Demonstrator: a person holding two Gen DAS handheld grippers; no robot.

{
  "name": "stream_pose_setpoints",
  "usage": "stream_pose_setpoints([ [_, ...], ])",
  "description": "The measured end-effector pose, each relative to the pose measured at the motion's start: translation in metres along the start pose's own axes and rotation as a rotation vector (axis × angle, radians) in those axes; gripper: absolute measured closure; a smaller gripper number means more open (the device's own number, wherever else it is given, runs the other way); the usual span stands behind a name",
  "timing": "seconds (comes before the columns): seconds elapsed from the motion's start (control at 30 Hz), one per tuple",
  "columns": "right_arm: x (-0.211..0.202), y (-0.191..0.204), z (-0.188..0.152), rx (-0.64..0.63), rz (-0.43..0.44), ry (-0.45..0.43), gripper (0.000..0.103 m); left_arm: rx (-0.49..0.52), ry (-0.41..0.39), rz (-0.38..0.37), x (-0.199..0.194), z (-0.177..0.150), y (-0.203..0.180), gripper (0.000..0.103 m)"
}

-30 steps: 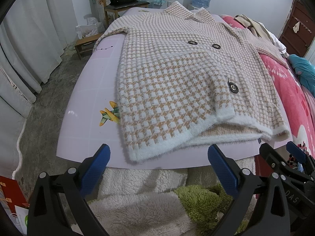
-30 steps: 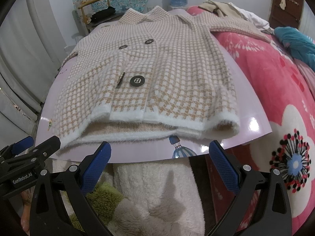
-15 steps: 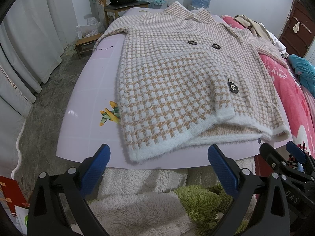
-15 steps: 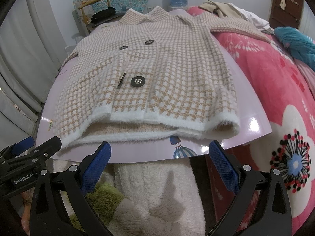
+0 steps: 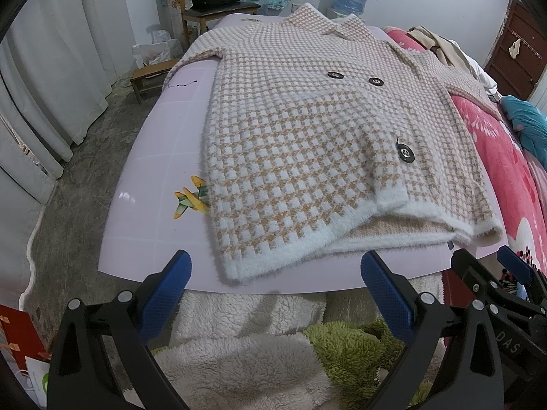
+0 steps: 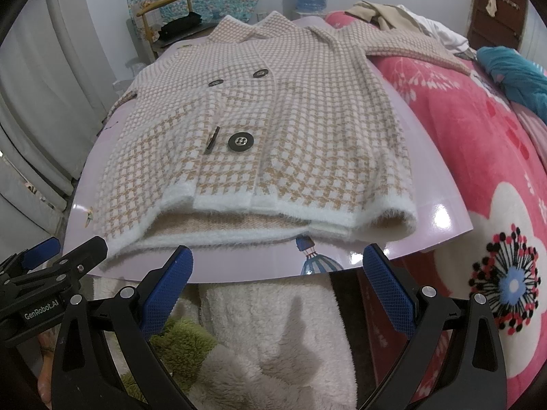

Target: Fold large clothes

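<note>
A fuzzy tan-and-white checked coat (image 5: pixel 307 143) (image 6: pixel 273 126) with dark round buttons lies spread flat on a glossy lilac board (image 5: pixel 154 157) (image 6: pixel 441 201), collar at the far end, white hem nearest me. One sleeve trails off to the right over the pink blanket (image 6: pixel 403 46). My left gripper (image 5: pixel 275 288) hangs open just short of the hem's left part, holding nothing. My right gripper (image 6: pixel 277 278) is open too, in front of the hem's middle, empty. Each gripper shows in the other's view, the right one (image 5: pixel 492 273) and the left one (image 6: pixel 65 256).
A pink flowered blanket (image 6: pixel 478 177) covers the bed right of the board, with a teal cloth (image 6: pixel 512 71) and pale clothes on it. Fleecy white and green fabric (image 5: pixel 259 352) lies below the grippers. A wooden chair (image 5: pixel 212 3), curtains (image 5: pixel 44 68) and bare floor are on the left.
</note>
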State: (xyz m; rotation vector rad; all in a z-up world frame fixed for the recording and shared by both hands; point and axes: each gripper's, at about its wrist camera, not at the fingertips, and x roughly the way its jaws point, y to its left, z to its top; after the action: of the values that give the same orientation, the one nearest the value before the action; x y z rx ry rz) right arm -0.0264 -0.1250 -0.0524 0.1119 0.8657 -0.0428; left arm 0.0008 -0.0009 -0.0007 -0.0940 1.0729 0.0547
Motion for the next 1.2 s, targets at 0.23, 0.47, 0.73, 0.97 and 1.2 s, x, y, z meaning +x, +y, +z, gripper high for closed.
stream_pose_setpoints([
  [0.23, -0.001, 0.004, 0.001, -0.003, 0.006, 0.001, 0.008, -0.002, -0.006, 0.004, -0.003, 0.001, 0.003, 0.005],
  [0.47, 0.0, 0.004, 0.004, -0.002, 0.001, -0.005, 0.008, -0.007, -0.013, 0.008, -0.001, 0.004, 0.007, 0.005],
  [0.73, 0.005, 0.009, 0.016, -0.005, -0.012, -0.016, 0.008, -0.013, -0.034, 0.004, 0.006, 0.011, 0.016, 0.005],
  [0.97, 0.006, 0.013, 0.03, -0.031, -0.021, -0.071, 0.008, 0.015, -0.103, 0.019, 0.009, 0.032, 0.022, 0.005],
  [1.2, 0.011, 0.014, 0.055, -0.077, -0.029, -0.122, 0.008, 0.043, -0.212, 0.02, 0.008, 0.059, 0.029, 0.005],
])
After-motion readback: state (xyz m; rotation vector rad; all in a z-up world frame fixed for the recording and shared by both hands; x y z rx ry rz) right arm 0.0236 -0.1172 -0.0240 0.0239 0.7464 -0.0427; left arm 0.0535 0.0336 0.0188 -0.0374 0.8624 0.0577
